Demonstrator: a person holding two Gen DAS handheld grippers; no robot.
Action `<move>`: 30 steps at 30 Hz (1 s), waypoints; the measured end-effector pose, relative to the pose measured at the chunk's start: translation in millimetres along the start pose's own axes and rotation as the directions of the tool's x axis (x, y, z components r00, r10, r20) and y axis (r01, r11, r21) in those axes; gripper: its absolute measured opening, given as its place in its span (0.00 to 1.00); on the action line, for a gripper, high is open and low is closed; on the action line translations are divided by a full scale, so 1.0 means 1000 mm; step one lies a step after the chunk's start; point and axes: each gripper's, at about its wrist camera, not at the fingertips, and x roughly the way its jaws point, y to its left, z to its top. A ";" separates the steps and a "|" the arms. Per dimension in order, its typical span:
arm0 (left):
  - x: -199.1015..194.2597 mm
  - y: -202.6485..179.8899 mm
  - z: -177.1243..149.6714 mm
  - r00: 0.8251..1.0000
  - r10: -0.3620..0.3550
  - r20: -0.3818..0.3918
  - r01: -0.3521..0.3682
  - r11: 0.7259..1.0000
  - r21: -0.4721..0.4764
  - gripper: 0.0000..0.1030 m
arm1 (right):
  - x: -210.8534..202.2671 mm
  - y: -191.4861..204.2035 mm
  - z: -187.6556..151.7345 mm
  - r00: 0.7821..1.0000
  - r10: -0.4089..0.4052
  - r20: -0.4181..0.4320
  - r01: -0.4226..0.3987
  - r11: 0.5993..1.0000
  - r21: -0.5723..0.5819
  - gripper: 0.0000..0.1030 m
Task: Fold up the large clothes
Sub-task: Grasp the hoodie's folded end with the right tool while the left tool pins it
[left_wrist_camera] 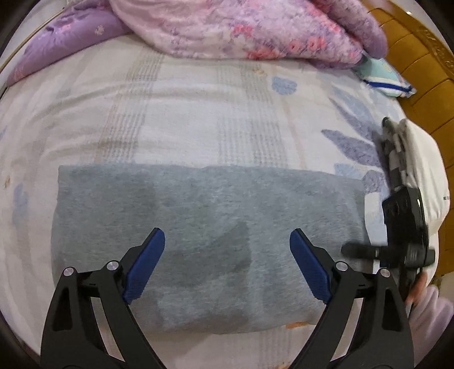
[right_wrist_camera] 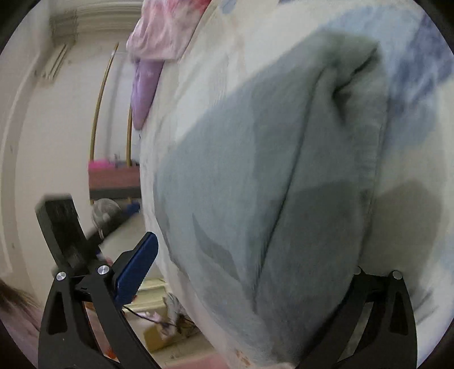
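Presently, by size:
Bed: floral patterned sheet, carries everything.
Quilt: pink floral, heaped at far end; purple pillow beside it.
Grey garment: folded into rectangle, flat on bed near front edge; layered fold edges seen at end.
Left claw: fingers spread wide, above garment, gripping nothing.
Right claw: at garment's end, one finger hidden by cloth; grip cannot be told.
Step, judged: late fold. Next: pinch end, carry across.
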 end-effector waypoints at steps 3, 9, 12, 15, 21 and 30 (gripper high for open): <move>0.005 0.000 0.005 0.999 0.022 -0.034 -0.022 1.000 -0.007 0.87 | 0.001 -0.003 -0.001 0.997 -0.016 0.073 0.008 0.993 0.118 0.94; 0.008 0.004 0.033 0.999 0.015 -0.039 -0.015 1.000 -0.002 0.67 | 0.004 0.021 -0.009 0.935 -0.334 0.117 0.305 0.929 0.211 0.56; 0.015 -0.001 0.048 0.996 0.065 -0.065 -0.063 0.998 0.030 0.37 | 0.008 0.026 -0.012 0.912 -0.391 0.123 0.355 0.903 0.241 0.50; 0.020 -0.005 0.064 0.993 0.051 -0.104 -0.047 0.998 0.044 0.16 | 0.020 0.030 -0.004 0.879 -0.466 0.101 0.426 0.863 0.271 0.49; 0.039 -0.013 0.088 0.970 0.083 -0.230 -0.060 0.992 0.107 0.13 | 0.034 0.031 0.010 0.854 -0.520 0.039 0.486 0.821 0.298 0.51; 0.117 -0.011 0.082 0.894 0.116 -0.432 -0.073 0.991 0.117 0.12 | 0.036 0.028 0.014 0.859 -0.511 0.023 0.484 0.827 0.287 0.54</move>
